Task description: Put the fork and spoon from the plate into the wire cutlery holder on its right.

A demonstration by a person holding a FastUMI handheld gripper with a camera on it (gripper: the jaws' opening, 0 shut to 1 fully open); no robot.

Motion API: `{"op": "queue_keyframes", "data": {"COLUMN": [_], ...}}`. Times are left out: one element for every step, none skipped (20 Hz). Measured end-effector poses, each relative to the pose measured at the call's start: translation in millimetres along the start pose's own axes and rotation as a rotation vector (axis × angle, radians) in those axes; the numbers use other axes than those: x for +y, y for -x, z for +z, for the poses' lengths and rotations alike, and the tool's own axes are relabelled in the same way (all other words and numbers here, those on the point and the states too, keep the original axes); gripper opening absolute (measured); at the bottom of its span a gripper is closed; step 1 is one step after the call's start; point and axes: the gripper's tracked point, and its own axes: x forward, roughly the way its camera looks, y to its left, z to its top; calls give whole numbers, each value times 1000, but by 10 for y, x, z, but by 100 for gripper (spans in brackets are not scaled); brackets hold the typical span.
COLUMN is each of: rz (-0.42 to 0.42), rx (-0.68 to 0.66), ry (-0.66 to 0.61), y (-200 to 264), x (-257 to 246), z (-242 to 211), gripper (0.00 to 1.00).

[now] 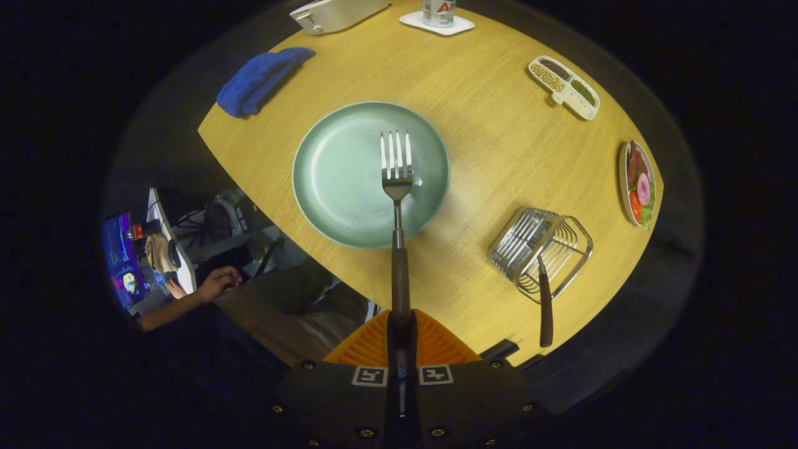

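My gripper (399,324) is shut on the brown wooden handle of the fork (396,174), which points straight ahead with its tines raised over the pale green plate (340,181). Nothing else lies on the plate. To the plate's right stands the wire cutlery holder (541,251). A second utensil with a brown handle (545,305) stands in the holder, its handle sticking out toward me; its head is hidden among the wires.
On the round wooden table (486,143) lie a blue cloth (259,80), a white toaster (336,14), a glass on a coaster (438,15), a divided dish of grains (565,86) and a food plate (639,182). A person's hand (215,284) rests beside the table.
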Motion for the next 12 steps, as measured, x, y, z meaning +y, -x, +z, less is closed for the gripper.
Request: {"op": "queue_keyframes", "data": {"rz": [5, 16, 18, 11, 16, 29, 36, 34, 23, 7, -8, -25], "rx": [3, 3, -5, -13, -13, -11, -9, -7, 1, 8, 16, 26], "ry": [-20, -39, -49, -56, -72, -85, -100, -116, -127, -138, -149, -162], "y": [59, 110, 160, 179, 215, 248, 291, 327, 363, 387, 415, 438], "x": [-48, -82, -129, -206, -264, -297, -349, -431, -528, -622, -728, -830], "z": [-71, -123, -171, -214, -288, -347, -399, -445, -505, -561, -604, -660], "gripper": [4, 4, 4, 4, 4, 3, 4, 4, 4, 4, 4, 4]}}
